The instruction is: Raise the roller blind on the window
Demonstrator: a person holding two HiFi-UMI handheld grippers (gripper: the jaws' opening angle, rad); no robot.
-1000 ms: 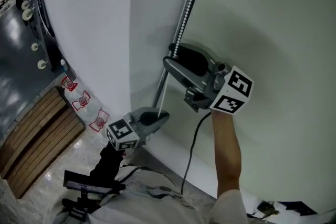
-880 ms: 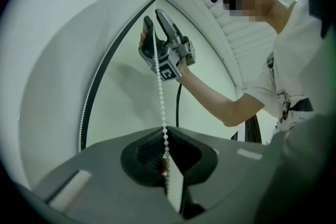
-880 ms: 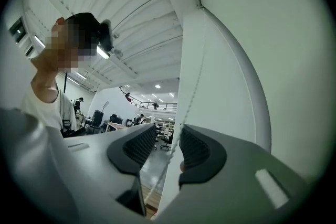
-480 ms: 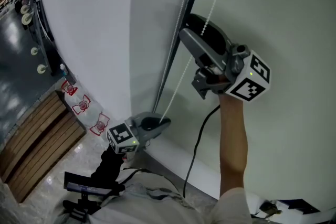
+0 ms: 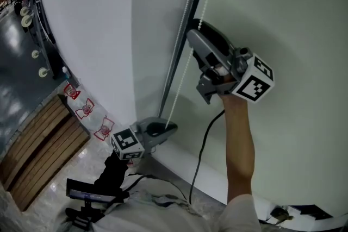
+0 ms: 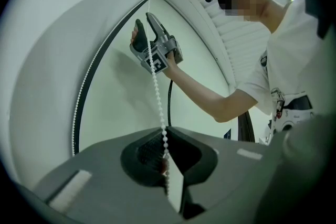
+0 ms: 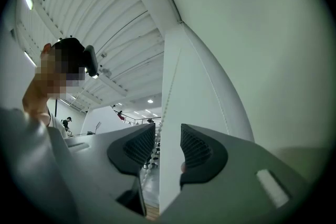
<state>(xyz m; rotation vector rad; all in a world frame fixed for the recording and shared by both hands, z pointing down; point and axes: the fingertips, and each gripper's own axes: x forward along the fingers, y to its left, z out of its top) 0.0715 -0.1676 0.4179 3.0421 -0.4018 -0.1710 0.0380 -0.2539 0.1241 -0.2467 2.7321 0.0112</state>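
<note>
A white bead chain (image 5: 185,70) hangs along the dark window frame (image 5: 176,57), beside the pale roller blind (image 5: 283,19). Low down, my left gripper (image 5: 169,127) is shut on the chain; in the left gripper view the beads (image 6: 156,86) run straight down into its closed jaws (image 6: 164,157). Higher up, my right gripper (image 5: 191,30) points up along the frame. Its jaws (image 7: 168,144) have just been closing a little but still stand apart. The chain (image 7: 164,113) passes between the ribbed pads (image 7: 197,147) without being pinched. That right gripper (image 6: 155,50) also shows in the left gripper view.
A white wall panel (image 5: 92,24) stands left of the frame. Below left lie wooden slats (image 5: 38,138), red-printed packets (image 5: 84,108) and a black stand (image 5: 87,193). A black cable (image 5: 202,144) hangs from the right gripper along the person's forearm (image 5: 239,144).
My right gripper has climbed up the chain beside the frame. The chain, slanted half a second ago, hangs closer to the frame. The left gripper stays low, still shut on the chain.
</note>
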